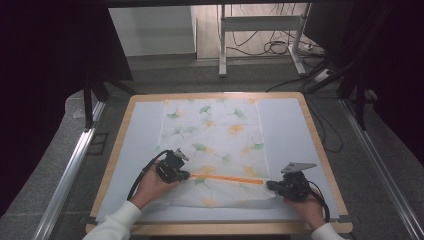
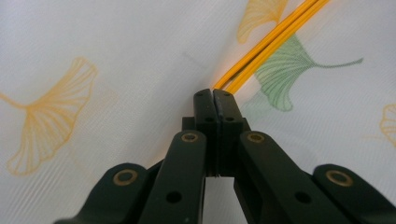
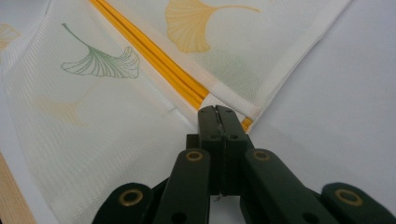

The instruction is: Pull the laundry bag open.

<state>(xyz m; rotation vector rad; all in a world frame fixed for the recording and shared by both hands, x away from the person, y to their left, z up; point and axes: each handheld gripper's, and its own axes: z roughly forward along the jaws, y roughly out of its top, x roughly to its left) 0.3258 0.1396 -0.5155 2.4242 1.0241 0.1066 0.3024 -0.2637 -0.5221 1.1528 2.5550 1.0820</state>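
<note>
grey floor, cables, dark curtains.

I observe the cloth, white, leaf-printed, lying flat, its orange-edged near end folded back over itself.

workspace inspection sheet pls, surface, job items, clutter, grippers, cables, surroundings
surface: wooden-edged table with a pale blue top, bare on both sides of the cloth
job's things: white mesh cloth printed with green and orange ginkgo leaves, spread flat; near end folded over along an orange stripe
clutter: nothing seen
grippers: left gripper shut at the stripe's left end; right gripper shut at the cloth's right corner by the stripe; whether either pinches fabric cannot be told
cables: black cable trailing from the left gripper; loose cables on the floor beyond the table
surroundings: metal rails either side, white desk frame behind, dark curtains
</note>
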